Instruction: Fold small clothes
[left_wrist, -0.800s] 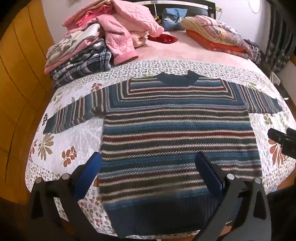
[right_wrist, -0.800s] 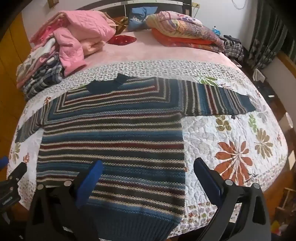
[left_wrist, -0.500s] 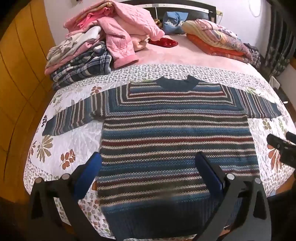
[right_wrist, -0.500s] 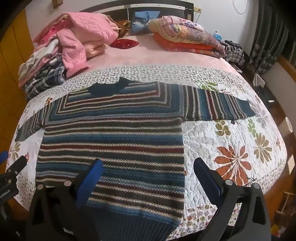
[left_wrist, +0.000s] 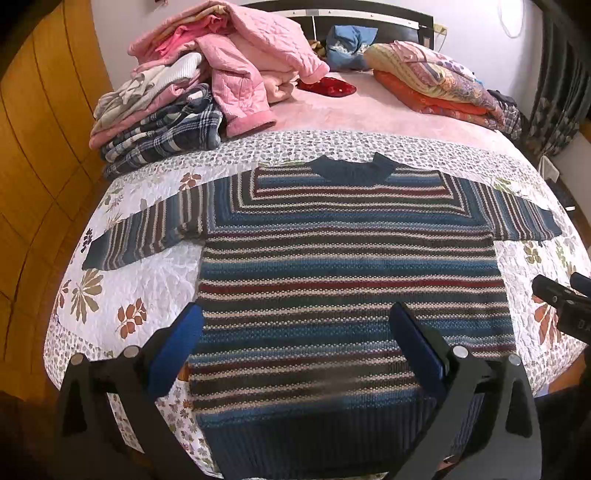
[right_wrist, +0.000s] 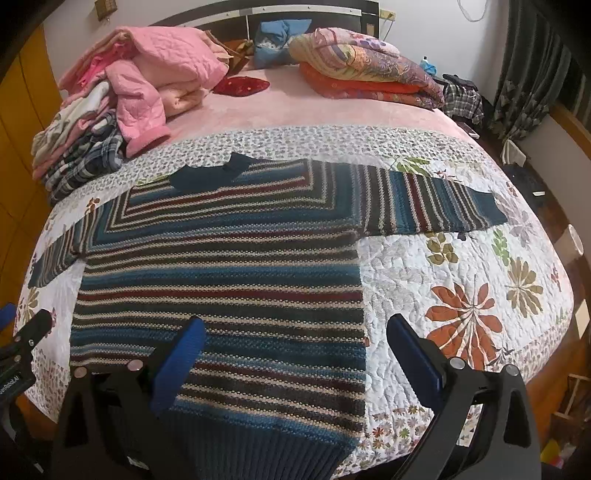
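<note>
A striped knit sweater (left_wrist: 351, 280) is lying flat and face up on the floral quilt (left_wrist: 147, 280) that is covering the near part of the bed, its dark blue collar (left_wrist: 352, 171) pointing toward the headboard (left_wrist: 369, 14) and its ribbed hem hanging at the near edge of the mattress. Both sleeves are stretching straight out to the sides, the left sleeve (left_wrist: 144, 230) angling slightly down toward the wooden wardrobe wall, the right sleeve (right_wrist: 432, 201) lying level across the quilt. The left gripper (left_wrist: 295, 332) is hovering above the lower half of the sweater with its jaws spread wide and holding nothing, the blue pads (left_wrist: 177, 343) sitting over the left and right parts of the body panel. The right gripper (right_wrist: 295, 345) is hovering over the sweater's lower right edge, its jaws likewise spread wide and empty, one pad over the knit and the other over the bare quilt beside an orange flower print (right_wrist: 465, 325). Each gripper is showing at the edge of the other's view. Behind the sweater, a pile of pink and plaid clothes (left_wrist: 192, 88) is sitting on the pink blanket (left_wrist: 351, 110) at the far left, a small red item (left_wrist: 327, 86) is lying near the middle, and folded patterned bedding (left_wrist: 432, 81) is resting at the far right.
</note>
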